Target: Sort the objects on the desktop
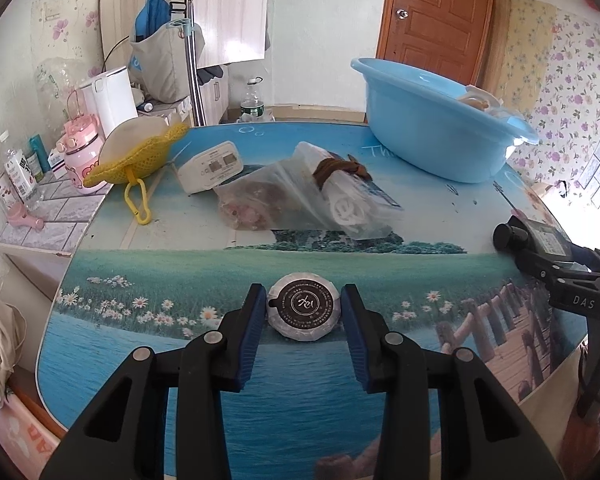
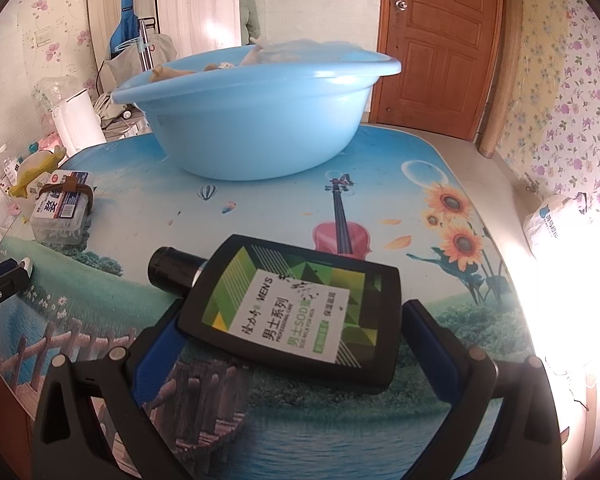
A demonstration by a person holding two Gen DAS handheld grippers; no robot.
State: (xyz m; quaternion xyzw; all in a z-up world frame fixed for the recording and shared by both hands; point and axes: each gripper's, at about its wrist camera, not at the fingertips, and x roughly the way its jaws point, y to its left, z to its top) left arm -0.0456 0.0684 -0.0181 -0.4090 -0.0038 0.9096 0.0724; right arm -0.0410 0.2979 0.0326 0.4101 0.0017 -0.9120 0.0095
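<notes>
Left tongs (image 1: 303, 312) clamp a round wrapped soap (image 1: 302, 309) above the scenic-print counter (image 1: 340, 260). Right tongs (image 2: 292, 316) grip a black lotion bottle (image 2: 288, 308), its base hiding one pad. Beyond both, a blue basin (image 2: 256, 120) holds contents too obscured to identify.

**Premises: lived-in room of a private home**

Floral wallpaper (image 2: 572, 92), panelled wooden door (image 2: 432, 40) and a laminate wardrobe (image 1: 228, 8) with a hanging bag (image 1: 160, 56). Side counter (image 1: 56, 216) carries an electric kettle (image 1: 110, 100) and toiletry bottles (image 1: 18, 176). Plastic washbasin (image 2: 256, 120) stands on a picture-printed table (image 2: 260, 208).
</notes>
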